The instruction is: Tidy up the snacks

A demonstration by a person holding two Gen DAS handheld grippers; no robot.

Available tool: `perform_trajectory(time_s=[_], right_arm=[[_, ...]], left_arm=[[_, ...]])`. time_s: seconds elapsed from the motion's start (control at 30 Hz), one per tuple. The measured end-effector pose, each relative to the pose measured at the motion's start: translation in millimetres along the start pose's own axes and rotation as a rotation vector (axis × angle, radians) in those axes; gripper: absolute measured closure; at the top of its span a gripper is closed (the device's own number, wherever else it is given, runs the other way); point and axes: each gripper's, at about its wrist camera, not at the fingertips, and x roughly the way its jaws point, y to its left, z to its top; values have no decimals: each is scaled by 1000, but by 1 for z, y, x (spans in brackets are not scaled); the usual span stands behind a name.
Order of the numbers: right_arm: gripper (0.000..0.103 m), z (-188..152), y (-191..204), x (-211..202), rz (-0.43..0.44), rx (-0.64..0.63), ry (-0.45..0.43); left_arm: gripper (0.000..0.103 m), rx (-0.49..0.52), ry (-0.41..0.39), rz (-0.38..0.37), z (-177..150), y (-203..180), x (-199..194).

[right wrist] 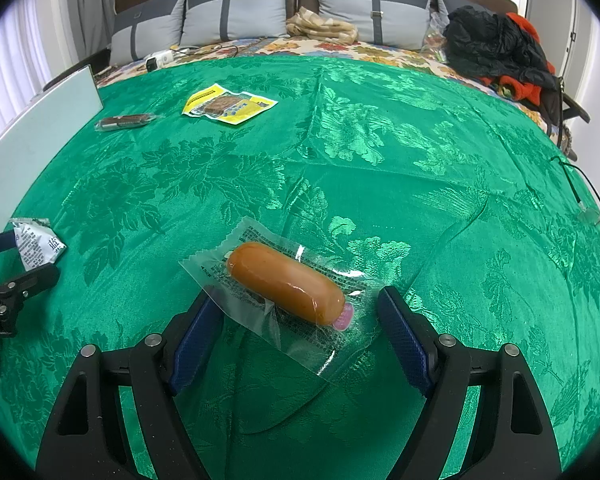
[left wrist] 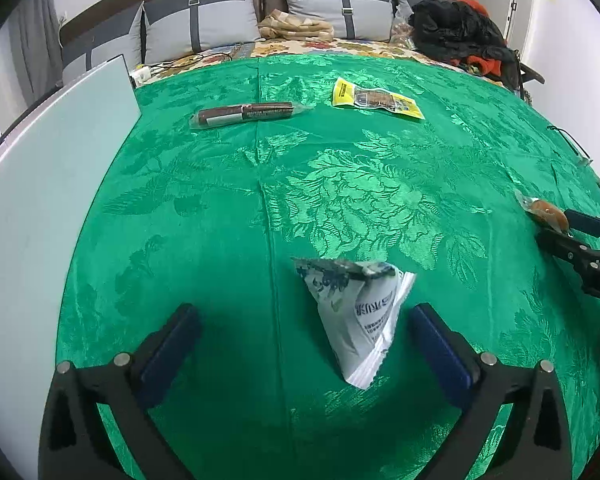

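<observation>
Snacks lie scattered on a green cloth (left wrist: 228, 208) with a shiny woven flower pattern; what the cloth covers is hidden. Print on every wrapper is too small to read. The right edge of the left wrist view cuts off most of the right claw (right wrist: 300, 332), and the left edge of the right wrist view cuts off most of the left claw (left wrist: 306, 344).

The left claw stands wide apart. A white, crinkled foil packet (left wrist: 360, 316) with dark blue printing sits on the cloth between its blue pads, nearer the right-hand pad and touching neither. The right claw is also spread apart, straddling a smooth orange-brown sausage (right wrist: 286, 282) sealed in clear plastic; the plastic's edge reaches the left-hand pad, though contact is unclear.

Farther back lie a dark brown stick-shaped snack (left wrist: 246, 114) in clear wrap and a flat yellow packet (left wrist: 378, 99). Beyond are grey cushions (left wrist: 202, 26) and dark clothing (left wrist: 458, 30).
</observation>
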Motion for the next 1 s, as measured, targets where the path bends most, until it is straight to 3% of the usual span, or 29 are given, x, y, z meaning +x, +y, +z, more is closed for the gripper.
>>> perform_trajectory(time_s=[0.77, 0.83, 0.93, 1.0], right_arm=[[20, 0, 0, 0, 4, -1, 4], [20, 4, -8, -2, 63, 9, 41], [20, 8, -52, -21, 225, 175, 27], [20, 11, -67, -30, 195, 182, 33]], left_arm=[[0, 0, 0, 0, 1, 0, 1], [0, 0, 0, 0, 1, 0, 1], [0, 0, 0, 0, 1, 0, 1], [0, 0, 0, 0, 1, 0, 1]])
